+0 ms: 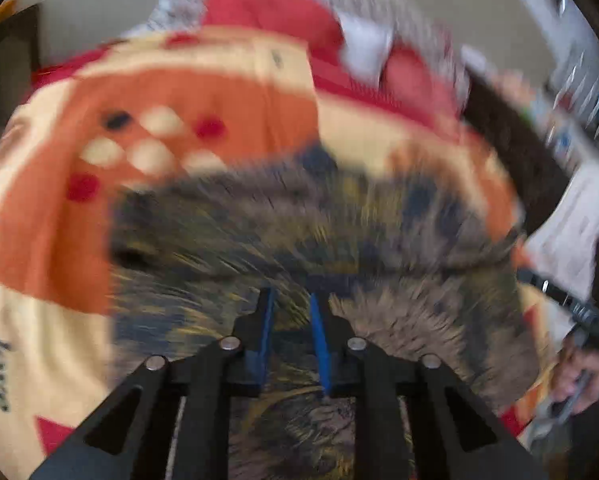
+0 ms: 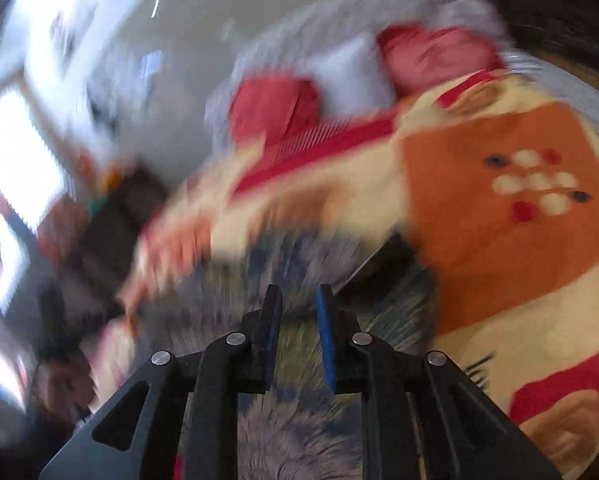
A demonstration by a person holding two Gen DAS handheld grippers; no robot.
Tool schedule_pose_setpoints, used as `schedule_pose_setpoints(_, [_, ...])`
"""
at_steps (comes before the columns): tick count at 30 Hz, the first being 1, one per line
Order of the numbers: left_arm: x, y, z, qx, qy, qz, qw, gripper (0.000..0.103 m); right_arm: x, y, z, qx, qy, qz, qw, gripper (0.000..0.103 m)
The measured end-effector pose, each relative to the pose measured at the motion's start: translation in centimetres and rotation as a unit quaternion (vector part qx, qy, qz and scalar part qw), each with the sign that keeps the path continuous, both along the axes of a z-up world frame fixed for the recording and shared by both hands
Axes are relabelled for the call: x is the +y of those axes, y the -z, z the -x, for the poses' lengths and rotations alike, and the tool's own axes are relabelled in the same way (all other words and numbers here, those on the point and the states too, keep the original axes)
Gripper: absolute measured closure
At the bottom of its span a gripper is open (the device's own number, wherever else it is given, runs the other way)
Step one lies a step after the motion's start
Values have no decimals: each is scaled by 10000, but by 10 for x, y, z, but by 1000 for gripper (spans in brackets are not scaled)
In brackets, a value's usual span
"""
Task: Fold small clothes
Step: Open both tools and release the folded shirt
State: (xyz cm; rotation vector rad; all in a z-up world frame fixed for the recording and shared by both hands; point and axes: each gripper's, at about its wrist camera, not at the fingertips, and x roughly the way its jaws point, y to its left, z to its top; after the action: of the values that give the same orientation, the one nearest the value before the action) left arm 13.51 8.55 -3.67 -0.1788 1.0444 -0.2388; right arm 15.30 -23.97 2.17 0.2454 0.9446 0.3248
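A dark patterned garment [image 1: 299,232] in blue, yellow and grey-brown lies on an orange, cream and red blanket [image 1: 203,92]. My left gripper [image 1: 291,300] hangs just over the garment with a small gap between its blue pads, nothing in it. The same garment [image 2: 295,352] shows in the right wrist view, under my right gripper [image 2: 298,294], which also stands slightly open and empty. Both views are blurred by motion. The other gripper and the hand on it [image 1: 579,376] show at the far right of the left wrist view.
A pile of red [image 1: 275,8], white [image 1: 363,48] and grey clothes lies at the blanket's far end, also in the right wrist view [image 2: 435,56]. A dark object [image 1: 511,136] stands beside the blanket at the right. Bright windows [image 2: 15,168] are at the left.
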Motion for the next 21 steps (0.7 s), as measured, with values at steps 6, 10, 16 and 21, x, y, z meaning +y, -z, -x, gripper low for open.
schedule_pose_setpoints(6, [-5, 9, -75, 345, -384, -536, 9972, 84, 43, 59, -68, 1298, 9, 794, 9884, 74])
schedule_pose_setpoints(10, [29, -29, -101, -302, -1022, -863, 9906, 65, 36, 21, -100, 97, 217, 743, 9970, 74])
schedule_pose_setpoints(16, [59, -41, -48, -630, -1085, -150, 9920, 42, -3, -3, -75, -347, 599, 65, 9976, 74])
schedule_pose_setpoints(21, [9, 4, -24, -678, -606, -186, 9957, 38, -22, 21, -72, -104, 834, 72, 9964, 73])
